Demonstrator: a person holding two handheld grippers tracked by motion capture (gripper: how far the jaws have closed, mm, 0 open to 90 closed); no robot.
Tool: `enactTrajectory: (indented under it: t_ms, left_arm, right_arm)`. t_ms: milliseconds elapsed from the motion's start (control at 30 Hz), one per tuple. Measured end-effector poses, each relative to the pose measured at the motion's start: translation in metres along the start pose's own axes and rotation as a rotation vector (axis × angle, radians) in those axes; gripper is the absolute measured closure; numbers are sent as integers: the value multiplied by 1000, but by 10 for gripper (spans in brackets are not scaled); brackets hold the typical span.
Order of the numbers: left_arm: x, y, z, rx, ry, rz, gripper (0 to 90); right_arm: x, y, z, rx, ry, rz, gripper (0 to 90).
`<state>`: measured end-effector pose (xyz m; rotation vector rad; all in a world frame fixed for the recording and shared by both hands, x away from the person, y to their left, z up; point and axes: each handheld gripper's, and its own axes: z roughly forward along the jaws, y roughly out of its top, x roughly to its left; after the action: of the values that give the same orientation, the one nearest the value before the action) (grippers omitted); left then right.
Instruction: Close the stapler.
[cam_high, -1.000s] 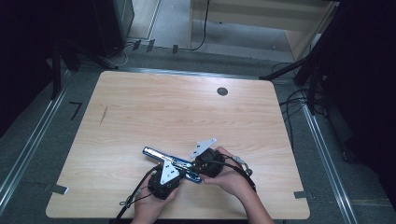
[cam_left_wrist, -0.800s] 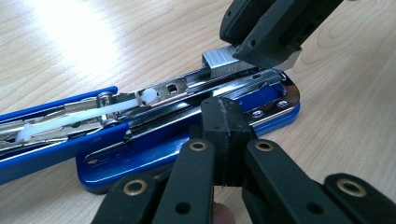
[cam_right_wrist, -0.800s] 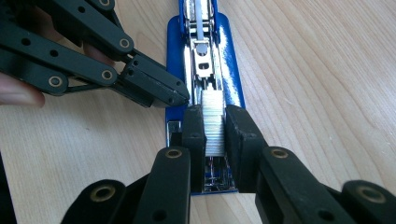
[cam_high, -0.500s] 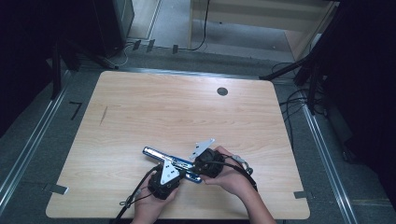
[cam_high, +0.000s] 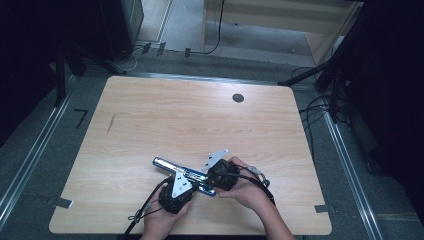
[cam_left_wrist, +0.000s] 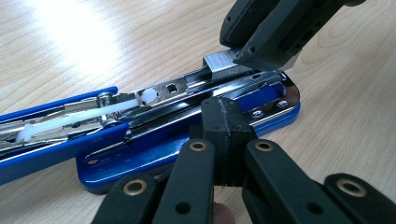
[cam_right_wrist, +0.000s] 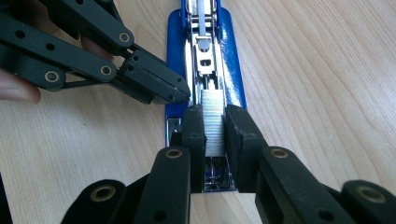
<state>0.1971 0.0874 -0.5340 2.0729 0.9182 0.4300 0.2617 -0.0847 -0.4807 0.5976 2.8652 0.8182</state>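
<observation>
A blue stapler (cam_high: 172, 167) lies opened flat near the table's front edge, its metal magazine (cam_left_wrist: 177, 88) facing up with a white pusher rod in it. My right gripper (cam_right_wrist: 214, 128) is shut on a silver strip of staples (cam_right_wrist: 213, 114), held over the magazine's front end; the strip (cam_left_wrist: 223, 63) also shows under the right gripper (cam_left_wrist: 261, 53) in the left gripper view. My left gripper (cam_left_wrist: 227, 123) is shut with nothing between its jaws, and its tips rest against the side of the stapler (cam_left_wrist: 154, 149). The left gripper (cam_right_wrist: 170, 93) comes in from the left in the right gripper view.
The light wooden table (cam_high: 200, 120) has a round dark grommet (cam_high: 238, 98) at the back and a dark streak (cam_high: 111, 122) at the left. Cables and metal rails run on the floor around it. Both hands sit at the table's front edge.
</observation>
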Motion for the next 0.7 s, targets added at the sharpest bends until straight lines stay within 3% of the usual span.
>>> enactTrajectory:
  t_ms: [367,700]
  left_arm:
    - [0,0,0,2,-1,0,900]
    - [0,0,0,3,-1,-2,900]
  right_arm:
    - [1,-1,1,-19,-5,-11,798]
    - [0,0,-4,2,-4,-15,798]
